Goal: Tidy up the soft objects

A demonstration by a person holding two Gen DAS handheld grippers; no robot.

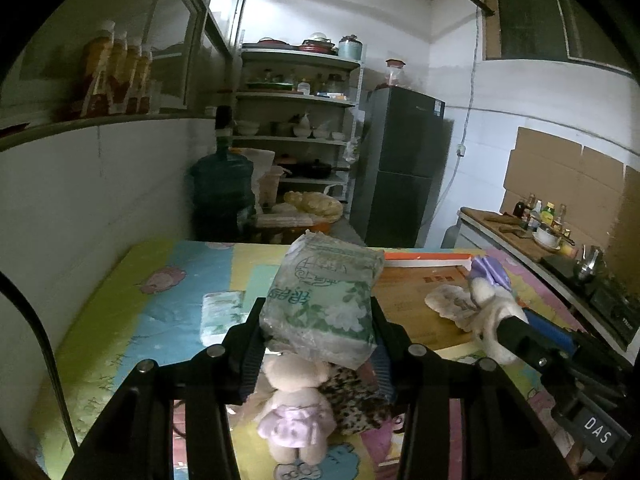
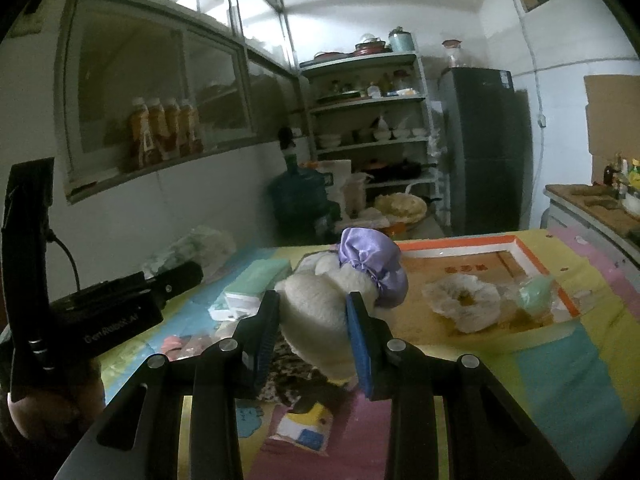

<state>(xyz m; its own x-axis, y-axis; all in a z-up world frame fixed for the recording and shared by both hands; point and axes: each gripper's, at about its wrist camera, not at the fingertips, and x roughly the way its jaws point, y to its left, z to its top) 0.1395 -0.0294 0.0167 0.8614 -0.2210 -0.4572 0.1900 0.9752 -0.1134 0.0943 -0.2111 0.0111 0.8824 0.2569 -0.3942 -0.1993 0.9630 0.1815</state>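
Soft toys and tissue packs are mid-sort on the patterned table (image 1: 120,300), and we have one of each in hand. Our left gripper (image 1: 318,334) pinches a green tissue pack (image 1: 324,296) between its pads, lifted above the table. Our right gripper (image 2: 312,336) is clamped on a white plush toy (image 2: 320,316) with a purple satin cap, also held in the air.

Directly under the left gripper lie a second plush toy (image 1: 294,412) in a lilac dress and a leopard-print cloth (image 1: 356,400), both still loose. Just beyond, a second tissue pack (image 1: 220,312) sits flat on the table. Farther off, the shallow cardboard tray (image 2: 532,264) holds a crumpled white ruffled piece (image 2: 464,300) and a pale green item we cannot identify.

By our count: two plush toys, two tissue packs, one cloth. We judge the job well short of done, with at least three pieces waiting.
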